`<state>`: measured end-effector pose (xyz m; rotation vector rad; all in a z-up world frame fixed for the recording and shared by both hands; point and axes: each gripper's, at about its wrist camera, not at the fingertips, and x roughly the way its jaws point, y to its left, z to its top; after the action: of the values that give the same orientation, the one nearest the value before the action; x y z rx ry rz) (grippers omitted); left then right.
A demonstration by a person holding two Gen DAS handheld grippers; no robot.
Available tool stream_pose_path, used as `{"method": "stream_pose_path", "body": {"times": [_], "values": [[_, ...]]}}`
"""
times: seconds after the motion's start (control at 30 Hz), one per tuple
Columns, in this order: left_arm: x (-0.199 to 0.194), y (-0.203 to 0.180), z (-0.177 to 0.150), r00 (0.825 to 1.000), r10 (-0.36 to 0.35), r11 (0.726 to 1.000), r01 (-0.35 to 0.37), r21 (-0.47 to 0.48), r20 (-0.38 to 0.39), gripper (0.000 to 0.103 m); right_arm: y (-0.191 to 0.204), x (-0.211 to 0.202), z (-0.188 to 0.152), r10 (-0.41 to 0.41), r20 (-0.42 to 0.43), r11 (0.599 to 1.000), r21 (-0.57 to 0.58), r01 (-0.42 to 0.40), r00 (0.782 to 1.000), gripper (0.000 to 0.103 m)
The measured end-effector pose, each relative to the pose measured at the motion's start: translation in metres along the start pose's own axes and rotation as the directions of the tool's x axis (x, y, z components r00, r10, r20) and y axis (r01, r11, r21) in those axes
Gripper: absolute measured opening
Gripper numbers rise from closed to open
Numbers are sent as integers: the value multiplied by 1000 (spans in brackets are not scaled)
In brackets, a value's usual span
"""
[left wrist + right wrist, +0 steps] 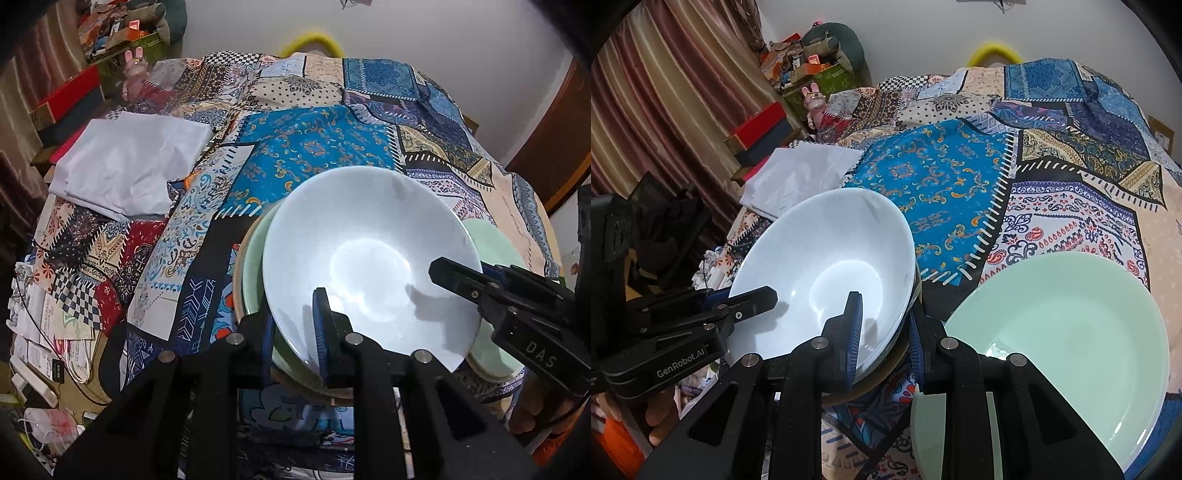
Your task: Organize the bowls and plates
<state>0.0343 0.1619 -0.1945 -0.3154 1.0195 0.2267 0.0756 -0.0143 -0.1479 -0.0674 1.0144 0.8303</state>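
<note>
While both claws grip opposite sides of one rim, we read the coming move as turning on how the white bowl (369,266) sits over what lies under it. Our left claw (295,332) is clenched on the bowl's near rim, low in the middle of the left wrist view, one blue pad inside the bowl and the other outside its wall. Our right claw (886,332) is likewise clamped on the rim, low in the middle of the right wrist view, with one pad inside and the other behind the wall; in the left wrist view it reaches in from the lower right of the frame, onto the bowl's right side.

Outward from the claws, the bowl is round, so no long axis matters; what matters is its tilt and offset. It appears tipped, its far rim higher in the frame, and shifted right of a pale green dish (255,258) that shows as a crescent at its left, with a tan rim beneath that. We judge it is being nested onto that stack, or lifted off; we cannot tell which.

Just beside, at the lower right of the right wrist view, lies a separate green plate (1071,332) on the patchwork cloth (942,177) covering the tabletop. Our right hand is the nearer to it, so it would likely take that plate.

A folded white cloth (129,166) lies well apart, at the upper left.
</note>
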Motion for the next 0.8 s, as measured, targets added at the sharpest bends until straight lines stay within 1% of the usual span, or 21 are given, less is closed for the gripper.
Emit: {"method": "stream_pose_path", "body": {"times": [0.13, 0.5, 0.7, 0.8], "values": [[0, 3, 2, 1000, -8, 1000, 8, -18, -4, 19, 1, -6, 2, -10, 19, 1000, -17, 10, 1000, 22], [-12, 9, 4, 1000, -20, 999, 20, -44, 17, 19, -4, -7, 2, -5, 24, 1000, -8, 5, 1000, 22], [-17, 8, 4, 999, -5, 999, 6, -40, 38, 19, -7, -6, 0, -9, 16, 1000, -5, 9, 1000, 22], [-26, 7, 5, 997, 23, 1000, -21, -21, 80, 19, -8, -4, -1, -7, 8, 1000, 1, 7, 1000, 22]]}}
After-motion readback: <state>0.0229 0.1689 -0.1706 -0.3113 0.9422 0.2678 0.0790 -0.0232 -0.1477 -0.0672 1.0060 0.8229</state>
